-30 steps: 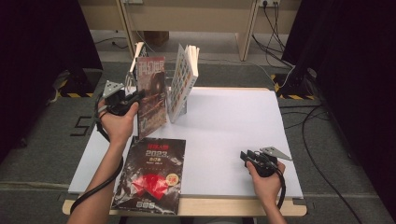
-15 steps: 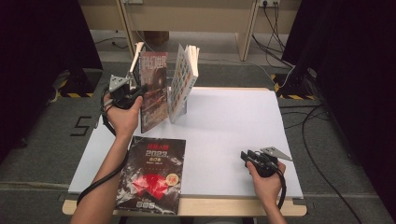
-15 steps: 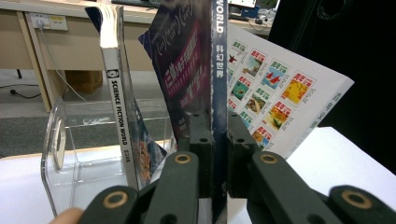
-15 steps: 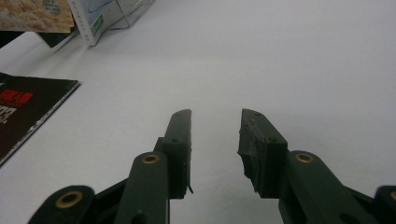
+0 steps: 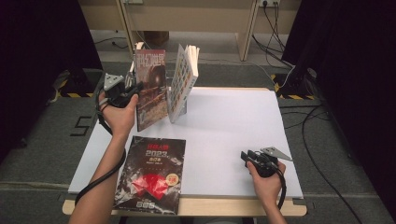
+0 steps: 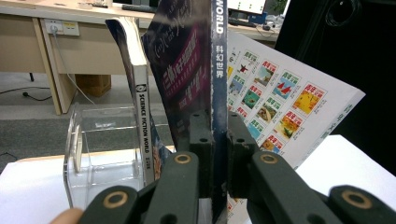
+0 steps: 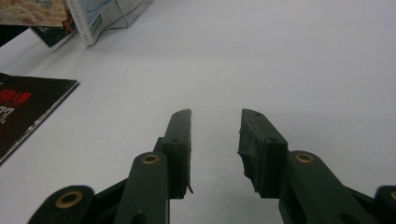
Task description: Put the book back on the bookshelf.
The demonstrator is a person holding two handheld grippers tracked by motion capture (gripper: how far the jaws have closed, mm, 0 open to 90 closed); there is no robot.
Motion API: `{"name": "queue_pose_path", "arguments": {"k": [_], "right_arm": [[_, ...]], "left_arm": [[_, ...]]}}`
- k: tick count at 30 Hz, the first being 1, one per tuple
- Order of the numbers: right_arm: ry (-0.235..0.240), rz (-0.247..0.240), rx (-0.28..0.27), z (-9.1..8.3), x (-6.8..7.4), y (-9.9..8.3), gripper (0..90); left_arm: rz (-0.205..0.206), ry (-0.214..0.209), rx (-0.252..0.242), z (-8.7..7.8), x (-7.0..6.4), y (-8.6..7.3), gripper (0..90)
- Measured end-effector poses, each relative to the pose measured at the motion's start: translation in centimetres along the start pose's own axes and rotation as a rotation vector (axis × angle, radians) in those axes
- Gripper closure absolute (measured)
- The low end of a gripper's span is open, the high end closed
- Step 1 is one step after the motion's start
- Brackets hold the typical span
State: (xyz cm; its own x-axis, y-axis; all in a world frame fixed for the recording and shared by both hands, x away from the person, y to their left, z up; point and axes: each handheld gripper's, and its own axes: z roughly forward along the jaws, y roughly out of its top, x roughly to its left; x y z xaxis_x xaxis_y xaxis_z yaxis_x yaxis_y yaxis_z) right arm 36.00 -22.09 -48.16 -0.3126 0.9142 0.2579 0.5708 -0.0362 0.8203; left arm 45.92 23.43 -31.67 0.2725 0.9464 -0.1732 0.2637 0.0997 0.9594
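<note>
My left gripper [image 5: 125,91] is shut on the spine edge of a dark science fiction magazine [image 5: 150,88], holding it upright at the table's far left. In the left gripper view the jaws [image 6: 218,128] clamp that spine [image 6: 218,56]. Just behind it a thinner magazine [image 6: 141,107] stands in a clear acrylic stand [image 6: 98,149]. A book with a colourful picture-grid cover [image 5: 183,80] leans to the right of the held magazine. My right gripper [image 5: 247,156] rests open near the front right of the table, with nothing between its jaws [image 7: 215,119].
A black magazine with a red figure [image 5: 152,175] lies flat at the front left, over the table's edge. The white tabletop [image 5: 229,121] stretches between the two hands. Desks, cables and dark curtains surround the table.
My left gripper has lifted the dark magazine a little up and away, closer to the stand. The right hand has stayed put.
</note>
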Motion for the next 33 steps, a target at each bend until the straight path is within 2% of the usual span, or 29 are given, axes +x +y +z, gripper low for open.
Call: {"name": "queue_pose_path", "arguments": {"k": [4, 6, 7, 9, 11, 18, 29, 31, 33], "right_arm": [[0.001, 0.006, -0.001, 0.0, 0.1, 0.0, 64.5], [0.001, -0.010, 0.001, 0.0, 0.0, 0.0, 64.4], [0.000, 0.002, 0.004, 0.0, 0.1, 0.0, 64.4], [0.001, 0.000, 0.002, 0.0, 0.1, 0.0, 64.3], [-0.004, -0.015, -0.004, 0.0, -0.1, 0.1, 64.4], [-0.002, -0.001, 0.002, -0.1, -0.1, 0.1, 64.2], [-0.002, -0.018, 0.001, 0.0, -0.2, 0.1, 64.2], [-0.002, -0.001, 0.005, 0.0, -0.1, 0.0, 64.2], [-0.002, -0.018, 0.001, 0.0, -0.2, 0.1, 64.2]], "left_arm": [[0.000, 0.007, -0.011, -0.5, 0.1, 0.1, 84.0], [0.001, 0.017, -0.015, -0.8, 0.1, 0.1, 84.0], [-0.001, 0.020, -0.018, -0.9, 0.2, 0.1, 84.0], [-0.001, 0.014, -0.024, -1.0, 0.3, 0.2, 84.0], [-0.001, 0.020, -0.027, -0.9, 0.3, 0.2, 84.0], [-0.005, 0.028, -0.025, -0.3, 0.3, 0.1, 84.0], [-0.005, 0.031, -0.027, 0.7, 0.0, 0.2, 83.9], [-0.003, 0.030, -0.028, 0.9, 0.0, 0.2, 83.9], [-0.003, 0.030, -0.028, 1.1, -0.1, 0.2, 83.9]]}}
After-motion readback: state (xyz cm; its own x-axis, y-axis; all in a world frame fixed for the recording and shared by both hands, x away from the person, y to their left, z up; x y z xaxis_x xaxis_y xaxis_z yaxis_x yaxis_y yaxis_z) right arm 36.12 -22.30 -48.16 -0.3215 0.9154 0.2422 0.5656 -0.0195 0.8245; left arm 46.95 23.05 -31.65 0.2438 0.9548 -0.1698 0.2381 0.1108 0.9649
